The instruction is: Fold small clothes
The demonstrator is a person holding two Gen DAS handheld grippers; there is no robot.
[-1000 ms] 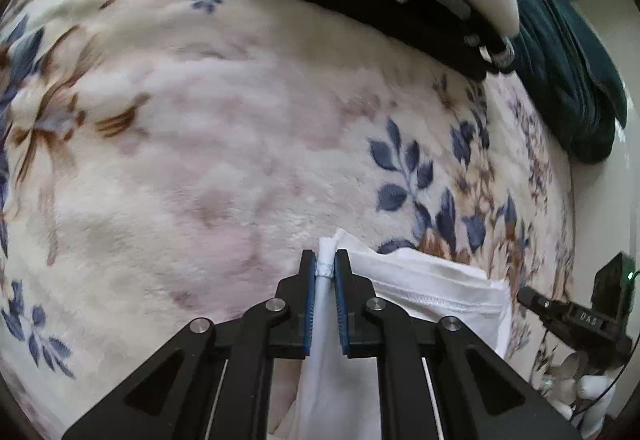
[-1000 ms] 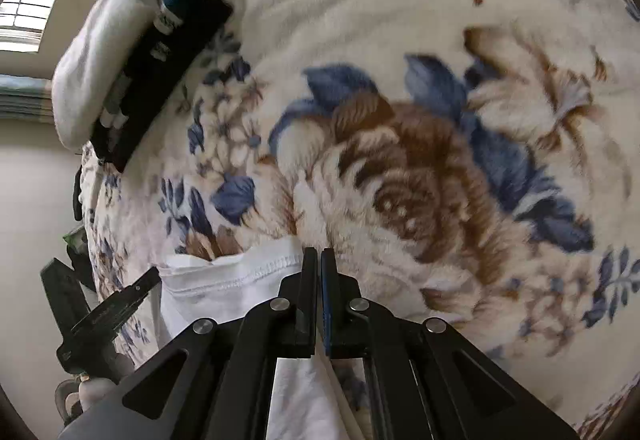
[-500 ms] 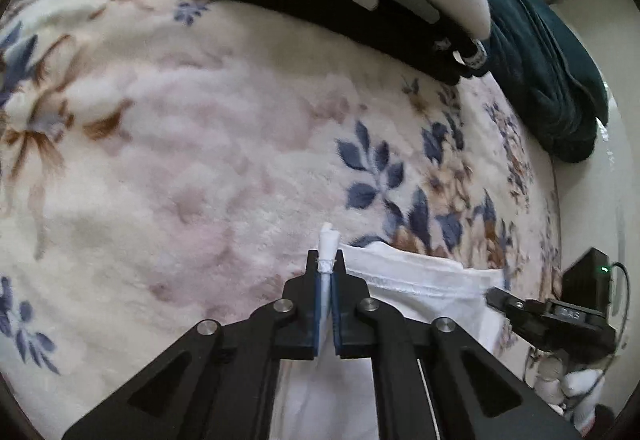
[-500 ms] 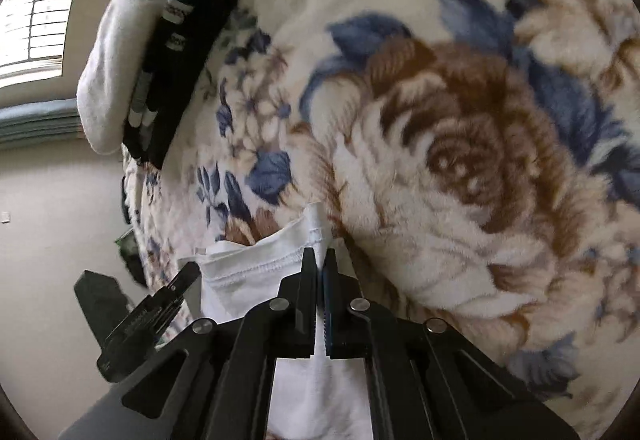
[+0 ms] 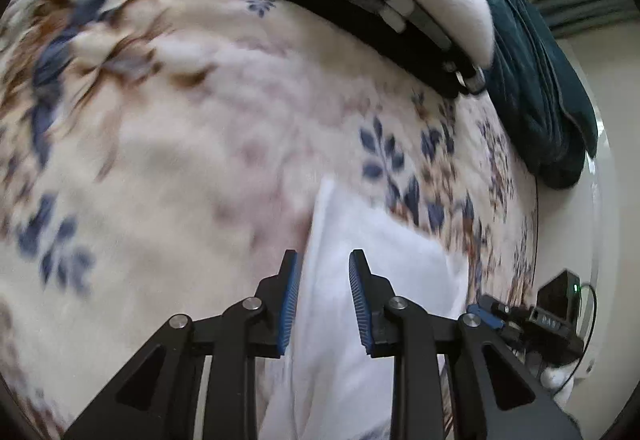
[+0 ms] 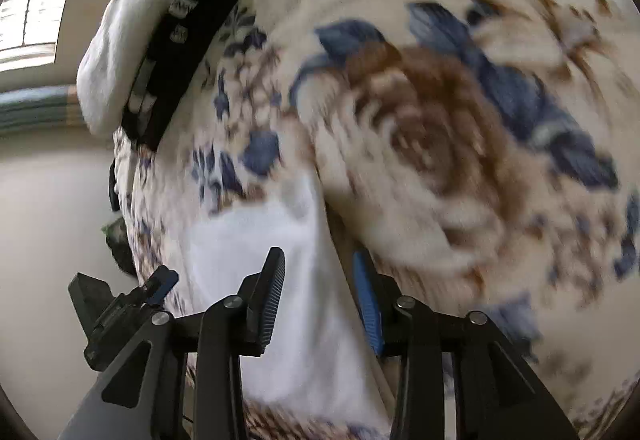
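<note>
Now both hand-held grippers have opened, releasing the white garment [image 5: 372,268].

Both wrist cameras are looking closely down along their own fingers at the cream floral fleece blanket [image 5: 192,144] [image 6: 460,144]. Both are sharing the white folded cloth garment [image 5: 360,280] [image 6: 288,280] toward 6 o'clock and the dark stacked clothes pile [image 5: 376,20] [image 6: 180,52], lying toward 1 o'clock for the left camera and 10 o'clock for the right.

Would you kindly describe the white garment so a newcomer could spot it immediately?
On the floral blanket, look at the near edge, away from the stack of folded clothes at the far side. The white garment lies flat there between both open grippers, the only plain white, unstacked piece.
</note>
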